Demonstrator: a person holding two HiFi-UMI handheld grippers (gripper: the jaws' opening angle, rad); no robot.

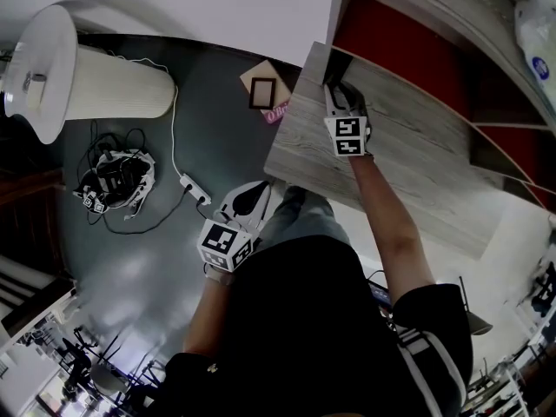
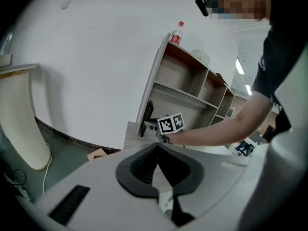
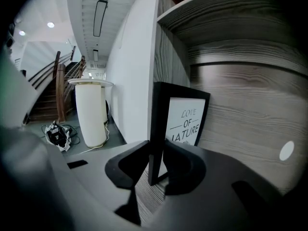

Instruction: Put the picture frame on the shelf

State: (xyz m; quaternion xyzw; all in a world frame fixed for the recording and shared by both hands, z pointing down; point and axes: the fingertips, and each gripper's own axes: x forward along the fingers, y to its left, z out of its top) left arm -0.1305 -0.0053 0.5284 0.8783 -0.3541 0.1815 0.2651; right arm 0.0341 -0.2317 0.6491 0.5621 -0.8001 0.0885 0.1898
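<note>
Grey flooring and a white wall back the wood-grain shelf, where the picture frame stands upright on its lower edge on a wide lower board, close to the shelf's end by the wall, its print reading "LOVE OF NATURE". The right gripper has its jaws closed on the frame's near black side edge, one pad on each face. The left gripper hangs at the person's side, well apart from the frame, jaws together at the tips with nothing between them. On the floor lie a tangle of cables, a power strip and a second small frame on cardboard, near a white ribbed column
</note>
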